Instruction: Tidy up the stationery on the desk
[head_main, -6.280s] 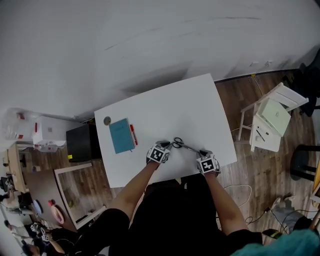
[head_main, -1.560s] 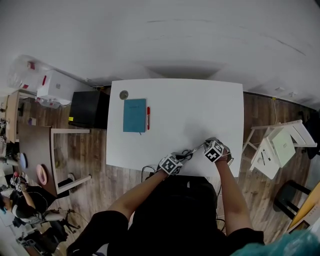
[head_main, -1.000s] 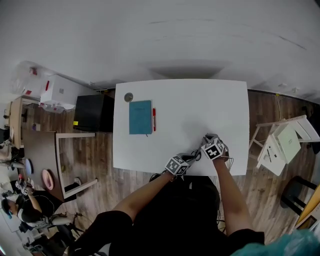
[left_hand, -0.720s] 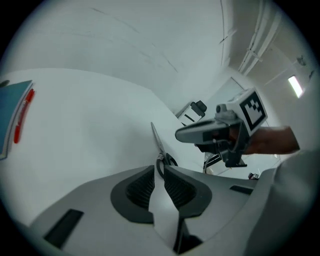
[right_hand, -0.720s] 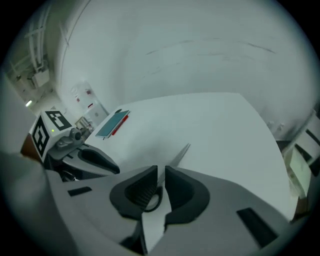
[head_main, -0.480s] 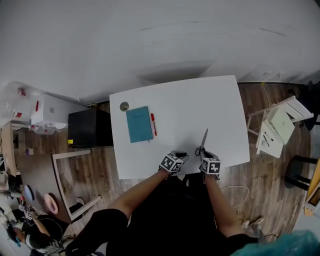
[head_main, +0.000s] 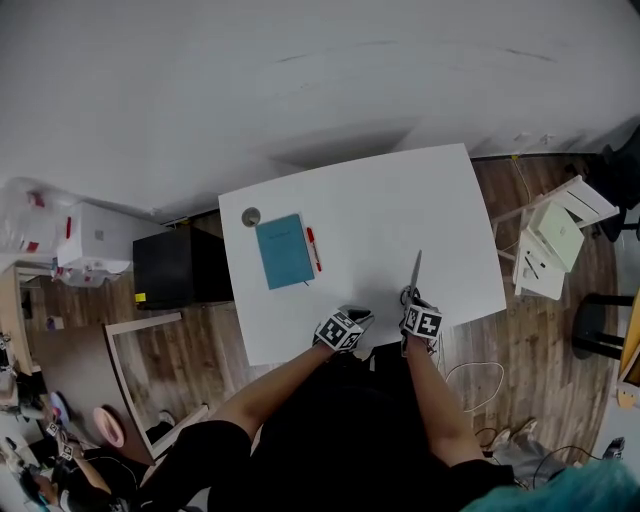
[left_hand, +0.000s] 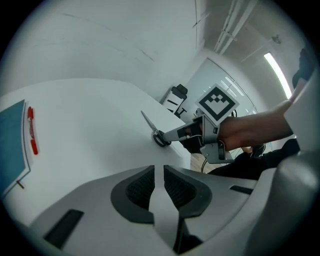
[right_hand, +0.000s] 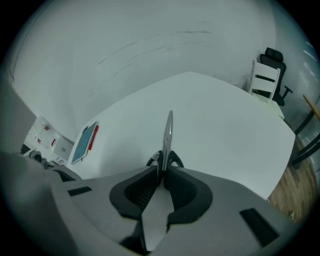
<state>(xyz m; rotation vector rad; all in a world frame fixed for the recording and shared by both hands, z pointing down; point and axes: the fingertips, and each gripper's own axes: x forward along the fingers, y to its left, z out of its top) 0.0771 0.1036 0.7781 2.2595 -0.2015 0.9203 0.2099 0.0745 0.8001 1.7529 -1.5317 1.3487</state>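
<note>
Desk: white desk (head_main: 370, 210) from the head view, wood floor round it, pale wall on the far side. A white chair (head_main: 548, 240) stands off to the right and a black cabinet (head_main: 172, 280) to the left.
Notebook: teal notebook (head_main: 281, 251) lies flat at the far left of the desk, with the red pen (head_main: 314, 249) just beside its right edge and a small round disc (head_main: 250, 216) near its far left corner.
Scissors: scissors (head_main: 414, 272) at the near right, blades closed and pointing to the far side, handles in the right gripper (head_main: 413, 300).
Left gripper: left gripper (head_main: 358, 314) sits at the near edge, just left of the right one and apart from the scissors.
Left gripper view: its own jaws are drawn together with only a sliver between the pads — nothing in them. To the right beyond them, the other gripper holds the scissors by the handles, low over the white top; touching or not, I can't tell. Notebook and pen show at the left edge.
Right gripper view: jaws clamped on the scissors' black handles — blades shut, running straight away over the desk. Notebook and pen are well apart, off to the left; the chair stands at the far right.
</note>
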